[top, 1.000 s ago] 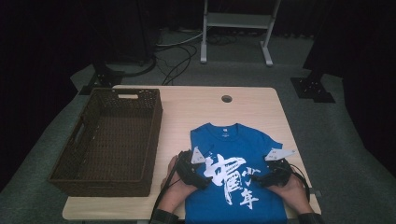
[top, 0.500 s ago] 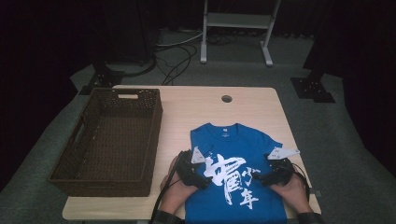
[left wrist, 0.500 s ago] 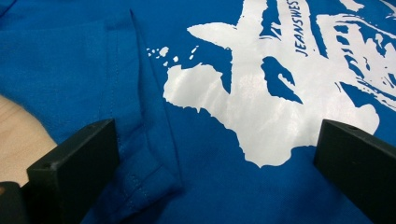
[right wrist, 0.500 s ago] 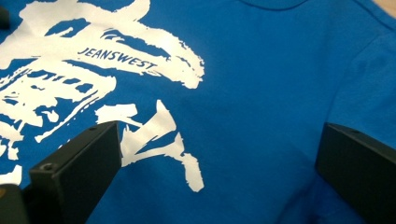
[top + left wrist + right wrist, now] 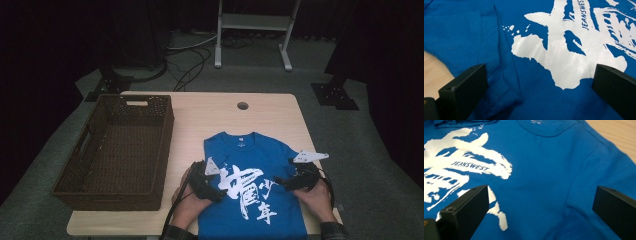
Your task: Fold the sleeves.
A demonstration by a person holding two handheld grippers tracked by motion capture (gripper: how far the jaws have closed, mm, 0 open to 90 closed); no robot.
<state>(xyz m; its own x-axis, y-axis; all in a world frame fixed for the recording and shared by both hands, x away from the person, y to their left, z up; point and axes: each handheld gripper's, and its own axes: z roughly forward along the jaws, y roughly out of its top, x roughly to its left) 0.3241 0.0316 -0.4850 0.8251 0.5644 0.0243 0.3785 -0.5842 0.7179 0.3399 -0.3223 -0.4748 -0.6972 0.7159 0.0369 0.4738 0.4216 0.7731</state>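
Observation:
A blue T-shirt [image 5: 252, 185] with a white print lies flat on the table's near right part, sleeves folded in, collar toward the far side. My left gripper [image 5: 216, 192] rests over the shirt's left edge, open, its jaws spread above the folded sleeve [image 5: 496, 57] and the white print [image 5: 554, 57]. My right gripper [image 5: 284, 182] sits over the shirt's right side, open too, jaws wide above plain blue cloth [image 5: 544, 182] below the collar [image 5: 549, 127]. Nothing is held in either one.
A dark wicker basket [image 5: 80, 185] stands on the table's left half, beside my left hand. The wooden table [image 5: 210, 112] has a cable hole [image 5: 243, 106] at the back. A metal stand [image 5: 252, 22] and cables sit on the floor beyond.
Both grippers have crept slightly inward over the shirt. The shirt itself has not moved.

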